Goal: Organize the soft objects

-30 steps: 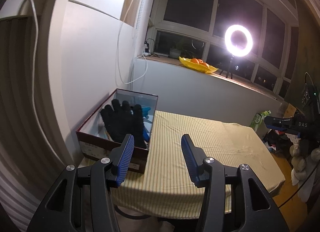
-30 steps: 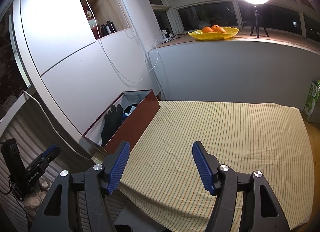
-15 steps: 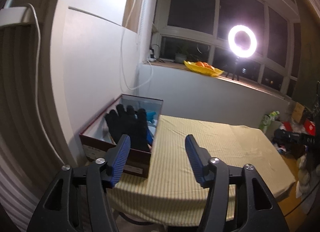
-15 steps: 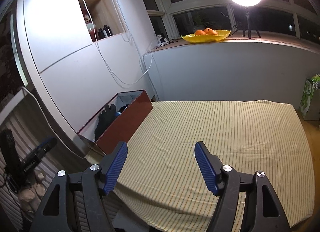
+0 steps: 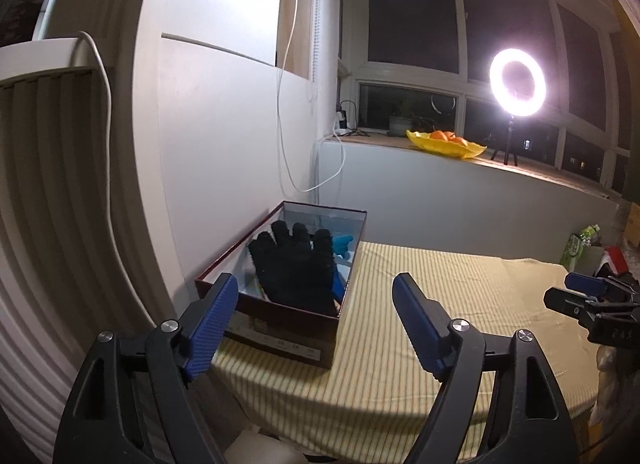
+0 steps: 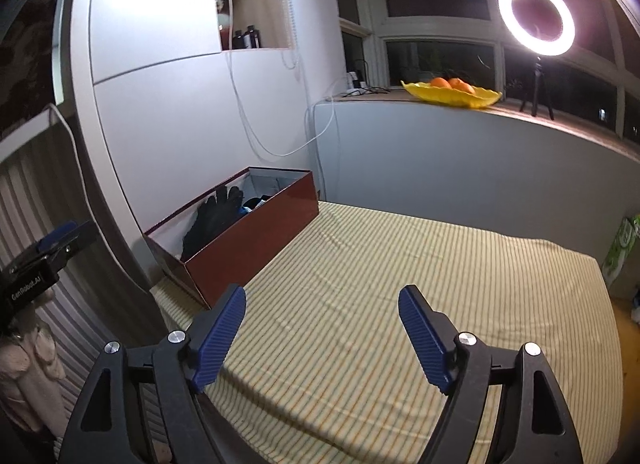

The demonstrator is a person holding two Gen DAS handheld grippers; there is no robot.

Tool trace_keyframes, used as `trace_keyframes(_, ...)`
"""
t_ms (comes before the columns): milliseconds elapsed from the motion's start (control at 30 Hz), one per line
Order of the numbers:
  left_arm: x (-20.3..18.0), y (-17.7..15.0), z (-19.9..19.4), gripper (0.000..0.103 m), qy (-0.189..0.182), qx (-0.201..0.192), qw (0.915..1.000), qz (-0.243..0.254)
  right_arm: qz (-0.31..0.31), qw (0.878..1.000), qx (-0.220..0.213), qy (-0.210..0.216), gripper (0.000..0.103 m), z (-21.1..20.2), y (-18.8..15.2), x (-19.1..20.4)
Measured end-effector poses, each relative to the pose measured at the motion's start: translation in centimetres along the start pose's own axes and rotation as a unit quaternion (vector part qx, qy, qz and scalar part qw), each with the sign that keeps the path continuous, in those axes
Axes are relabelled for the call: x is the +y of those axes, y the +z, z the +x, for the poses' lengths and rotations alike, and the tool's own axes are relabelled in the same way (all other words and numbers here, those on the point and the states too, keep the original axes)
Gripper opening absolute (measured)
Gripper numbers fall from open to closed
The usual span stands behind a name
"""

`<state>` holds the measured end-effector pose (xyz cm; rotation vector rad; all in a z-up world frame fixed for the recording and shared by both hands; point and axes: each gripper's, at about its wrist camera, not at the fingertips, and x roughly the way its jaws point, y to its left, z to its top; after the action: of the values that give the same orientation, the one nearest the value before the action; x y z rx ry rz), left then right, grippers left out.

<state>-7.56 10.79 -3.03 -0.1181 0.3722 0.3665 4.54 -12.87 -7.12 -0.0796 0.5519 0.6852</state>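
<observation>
Black glove (image 5: 294,264) hides the box's (image 5: 280,324) other contents.

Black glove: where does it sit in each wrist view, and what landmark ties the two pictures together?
Left wrist: black glove left of centre, inside the open box.
Right wrist: same glove centre-left, behind the box's near wall.
Shared landmark: ring light on the windowsill.

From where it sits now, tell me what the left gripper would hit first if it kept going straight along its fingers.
Probably the striped tablecloth, just right of the box. The left gripper has nothing between its opening jaws. The box corner with the black glove lies close to its left finger, so depth leaves some doubt.
</observation>
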Motion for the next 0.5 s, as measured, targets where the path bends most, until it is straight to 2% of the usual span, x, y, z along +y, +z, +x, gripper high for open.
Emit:
trace_keyframes(167,-0.3,0.1,0.7,0.080,0.004,0.002,1.0000,-0.005,0.006,1.000,-0.010,0.011,0.080,0.2,0.2,0.1)
trace_keyframes(500,-0.1,0.1,3.9,0.080,-0.003,0.019,0.9998,-0.006,0.000,1.000,-0.003,-0.011,0.081,2.7,0.8,-0.4)
